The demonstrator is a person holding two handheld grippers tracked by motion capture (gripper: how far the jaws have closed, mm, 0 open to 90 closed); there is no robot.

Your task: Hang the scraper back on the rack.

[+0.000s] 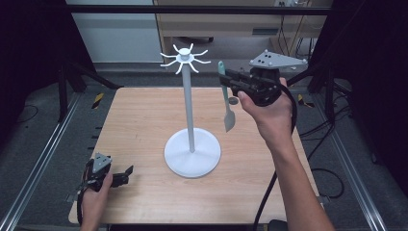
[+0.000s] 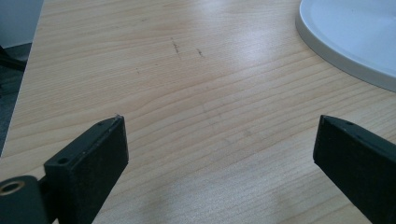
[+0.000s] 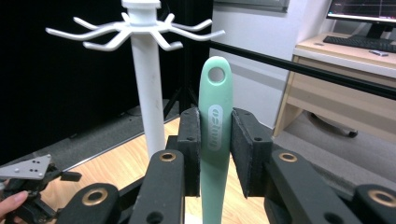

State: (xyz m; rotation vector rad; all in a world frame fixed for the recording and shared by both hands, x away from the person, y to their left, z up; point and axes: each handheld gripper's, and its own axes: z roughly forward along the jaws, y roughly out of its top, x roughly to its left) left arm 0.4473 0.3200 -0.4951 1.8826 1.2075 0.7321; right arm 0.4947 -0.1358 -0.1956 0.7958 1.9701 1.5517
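A white hook stand (image 1: 189,103) rises from a round base (image 1: 192,155) at the middle of the wooden table (image 1: 139,125); its crown of hooks (image 3: 135,31) sits at the top. My right gripper (image 1: 230,80) is raised to the right of the crown, shut on the handle of a pale green spatula (image 1: 226,98) that hangs blade down. In the right gripper view the handle (image 3: 215,126) stands upright between the pads, its hanging hole (image 3: 216,74) level with the hooks. My left gripper (image 1: 126,172) rests open near the table's front left corner, nothing between its fingers (image 2: 88,158).
The stand's base rim (image 2: 345,42) lies ahead and to the right of the left gripper. A wooden desk (image 3: 345,88) with a keyboard stands beyond the table. Metal rails (image 1: 43,159) run along both sides of the table, with cables on the floor at the right.
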